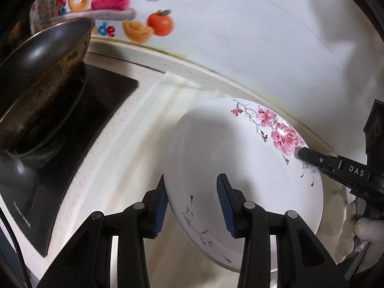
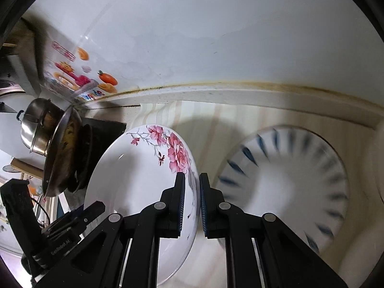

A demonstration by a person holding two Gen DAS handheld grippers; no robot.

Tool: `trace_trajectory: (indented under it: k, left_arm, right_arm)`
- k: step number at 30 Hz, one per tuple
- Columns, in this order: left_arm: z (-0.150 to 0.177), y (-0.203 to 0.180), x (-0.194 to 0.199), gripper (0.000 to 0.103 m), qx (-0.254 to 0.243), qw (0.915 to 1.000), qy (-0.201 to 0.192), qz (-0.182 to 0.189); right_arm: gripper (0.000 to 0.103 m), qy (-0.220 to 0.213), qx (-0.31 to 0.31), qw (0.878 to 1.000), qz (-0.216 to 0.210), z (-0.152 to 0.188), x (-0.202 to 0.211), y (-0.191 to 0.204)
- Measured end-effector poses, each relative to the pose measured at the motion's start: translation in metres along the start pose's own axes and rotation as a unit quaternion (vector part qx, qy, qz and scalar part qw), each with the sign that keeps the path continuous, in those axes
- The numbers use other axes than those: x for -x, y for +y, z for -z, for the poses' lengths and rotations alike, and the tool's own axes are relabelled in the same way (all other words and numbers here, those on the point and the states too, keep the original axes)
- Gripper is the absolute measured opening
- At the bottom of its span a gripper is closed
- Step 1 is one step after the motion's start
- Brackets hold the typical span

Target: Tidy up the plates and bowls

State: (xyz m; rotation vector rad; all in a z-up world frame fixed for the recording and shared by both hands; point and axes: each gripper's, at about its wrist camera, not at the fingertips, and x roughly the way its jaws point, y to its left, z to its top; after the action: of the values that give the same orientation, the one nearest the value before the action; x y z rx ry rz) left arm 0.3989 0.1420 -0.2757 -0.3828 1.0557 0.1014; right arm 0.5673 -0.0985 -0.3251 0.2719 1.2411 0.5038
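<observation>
Blackened wok (image 1: 40, 76) on the stove (image 1: 79, 129) sits far left; only the right wrist view catches the steel pot (image 2: 36, 124) behind it. Left gripper (image 1: 192, 204) and right gripper (image 2: 192, 204) both pinch the floral plate (image 1: 240, 168) by opposite rims, over the counter (image 1: 134, 158). Blue-striped plate (image 2: 288, 182) shows only right-side.

The left gripper (image 1: 193, 201) clamps the near rim of the flowered plate (image 1: 240, 158) between its blue pads, while the right gripper (image 2: 192, 201), held in a white-gloved hand (image 1: 364, 228), pinches the plate's opposite rim, jaws nearly together.
</observation>
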Motion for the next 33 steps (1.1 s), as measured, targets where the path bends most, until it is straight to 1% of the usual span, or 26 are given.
trace_trajectory:
  k: [1,4,7,11,14,17,21,23,28,33]
  left_arm:
    - [0.006,-0.007,0.007,0.037,-0.010,0.9999,0.003,0.006]
    - [0.022,-0.029,0.024,0.037,-0.036,0.9992,0.008,0.018]
    - [0.043,-0.053,0.041,0.037,-0.065,0.9973,0.011,0.033]
    - [0.072,-0.079,0.057,0.037,-0.092,0.9938,0.023,0.057]
    - [0.093,-0.095,0.066,0.037,-0.114,0.9907,0.030,0.068]
    - [0.108,-0.105,0.064,0.037,-0.130,0.9877,0.042,0.077]
    - [0.128,-0.116,0.055,0.037,-0.149,0.9833,0.066,0.081]
    - [0.139,-0.121,0.048,0.037,-0.160,0.9810,0.079,0.075]
    - [0.158,-0.124,0.030,0.037,-0.181,0.9758,0.107,0.059]
    - [0.174,-0.124,0.012,0.037,-0.198,0.9708,0.129,0.041]
  right_arm:
    - [0.013,-0.004,-0.004,1.000,0.002,0.005,0.009,-0.002]
    - [0.013,-0.023,-0.024,0.999,0.010,0.038,0.051,-0.012]
    - [0.013,-0.035,-0.039,0.998,0.020,0.066,0.083,-0.023]
    - [0.013,-0.050,-0.071,0.996,0.031,0.116,0.127,-0.046]
    - [0.013,-0.058,-0.088,0.994,0.037,0.148,0.151,-0.060]
    - [0.013,-0.062,-0.103,0.992,0.046,0.182,0.172,-0.075]
    - [0.013,-0.057,-0.126,0.989,0.055,0.221,0.184,-0.094]
    - [0.013,-0.049,-0.135,0.988,0.058,0.236,0.183,-0.102]
    - [0.013,-0.031,-0.151,0.986,0.062,0.264,0.171,-0.118]
    - [0.013,-0.018,-0.160,0.985,0.066,0.281,0.159,-0.129]
